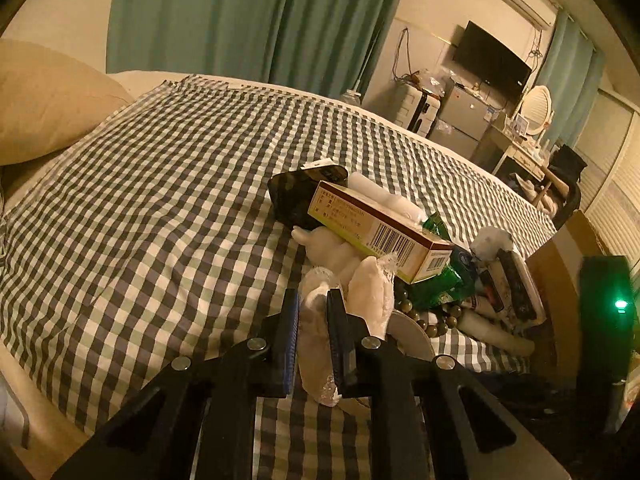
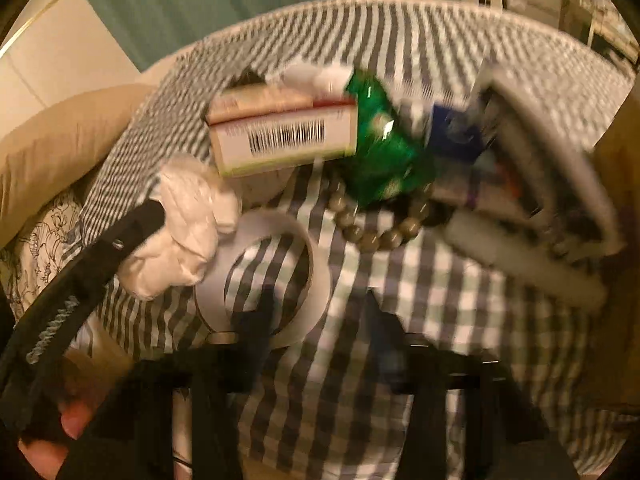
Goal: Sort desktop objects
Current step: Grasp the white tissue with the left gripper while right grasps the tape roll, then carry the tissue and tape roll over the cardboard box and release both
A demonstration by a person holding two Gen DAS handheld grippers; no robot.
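pinching a wrapped white packet [image 1: 316, 332], left gripper [image 1: 313, 300] jaws pressed on it; right gripper [image 2: 320, 312] jaws spread, tape roll [image 2: 262, 276] just beyond the left jaw.

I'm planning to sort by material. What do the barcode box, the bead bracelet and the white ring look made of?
The barcode box looks like printed cardboard: sharp folded edges, matte faces. The bead bracelet shows smooth, slightly glossy olive-grey beads, perhaps stone, wood or plastic; the blur leaves it open. The white ring looks like a tape roll with a brownish card inner core, though that is uncertain.
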